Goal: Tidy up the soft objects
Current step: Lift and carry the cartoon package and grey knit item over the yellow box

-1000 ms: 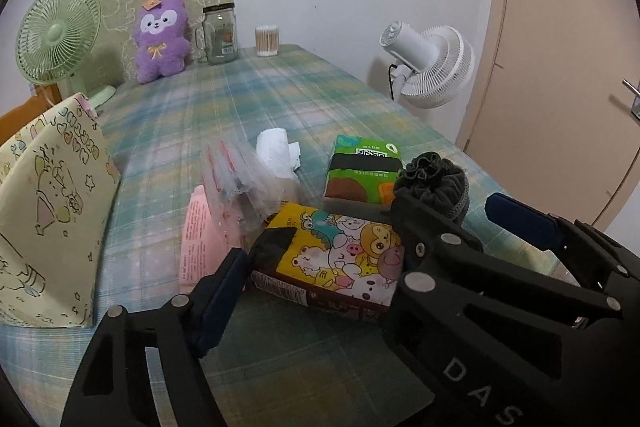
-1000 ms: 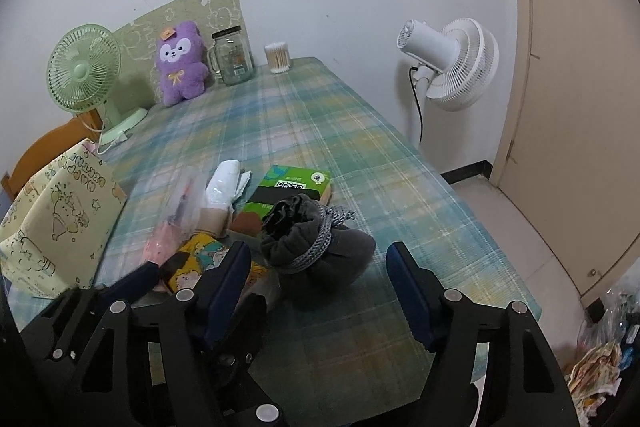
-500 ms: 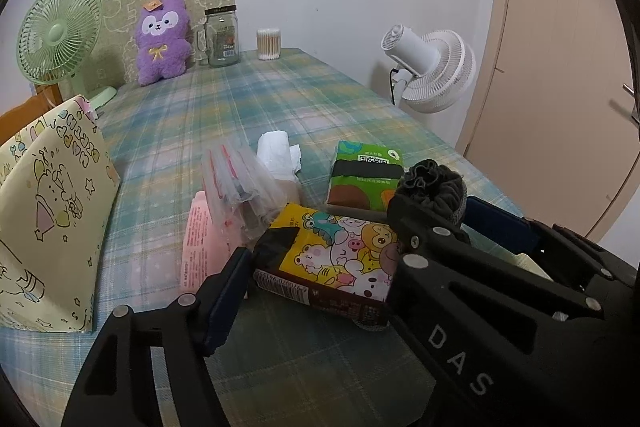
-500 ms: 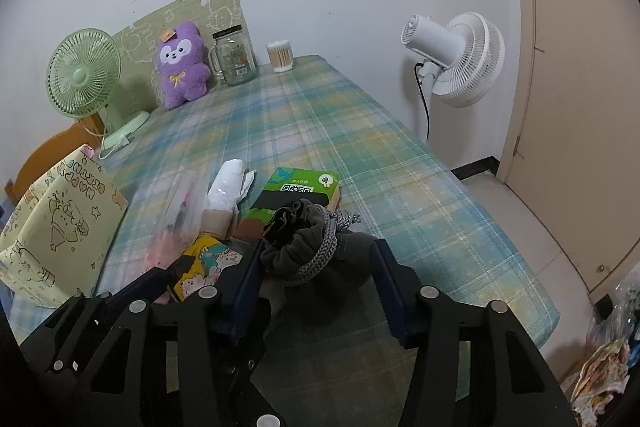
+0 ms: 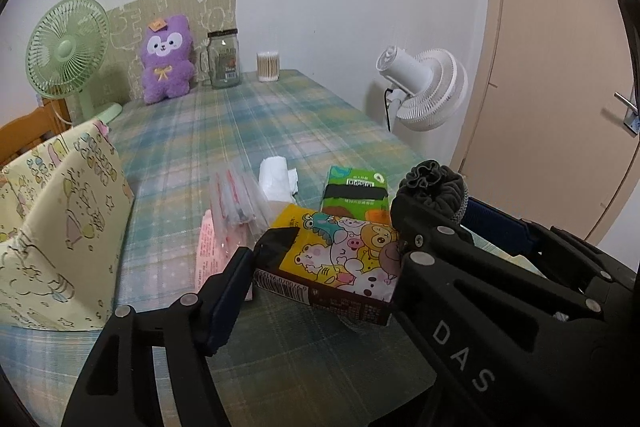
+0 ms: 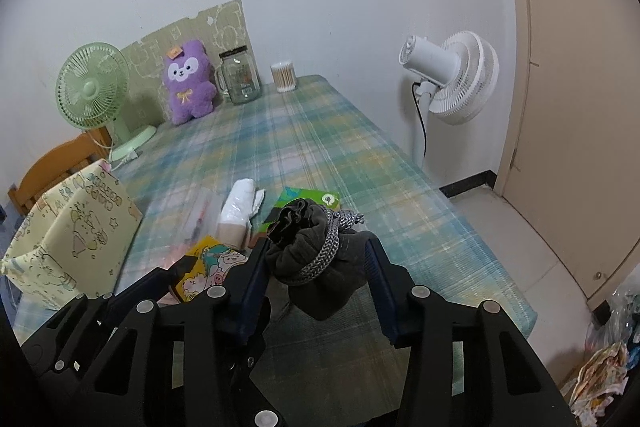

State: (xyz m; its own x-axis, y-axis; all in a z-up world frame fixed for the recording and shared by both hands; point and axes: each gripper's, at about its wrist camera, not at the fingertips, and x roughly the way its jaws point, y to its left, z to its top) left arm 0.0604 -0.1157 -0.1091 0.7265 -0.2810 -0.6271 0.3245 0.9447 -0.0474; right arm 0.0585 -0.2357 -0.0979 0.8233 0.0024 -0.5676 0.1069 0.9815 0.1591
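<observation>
Writing first: "DAS" in white raised letters on the black frame of the right hand-held gripper (image 6: 318, 277), read from the left wrist view. A QR code and small print sit on the green tissue pack (image 5: 355, 191); the print is too small to read. A barcode and digits run along the edge of the cartoon pack (image 5: 334, 259), not legible.

Dark grey drawstring pouch (image 6: 320, 263): soft fleece-like cloth, gathered ruffled mouth, braided grey cord round the neck. It sits between the blue pads of the right hand-held gripper, whose jaws have just been closing and now press on both its sides. Its base is hidden behind the gripper frame.

Left hand-held gripper (image 5: 316, 277): jaws set wide around the cartoon pack, a glossy yellow soft pack printed with animals. The near pad touches its dark end; the far pad is hidden behind the right gripper's frame, so a firm clamp cannot be confirmed.

Both lie at the near end of the desk (image 6: 320, 139), covered in plaid cloth. Beside them: clear plastic bags (image 5: 240, 203), contents blurred, and a white crumpled roll (image 5: 276, 179). A pale yellow fabric bin (image 5: 60, 227) with line-drawn cartoons is cut off at left.
</observation>
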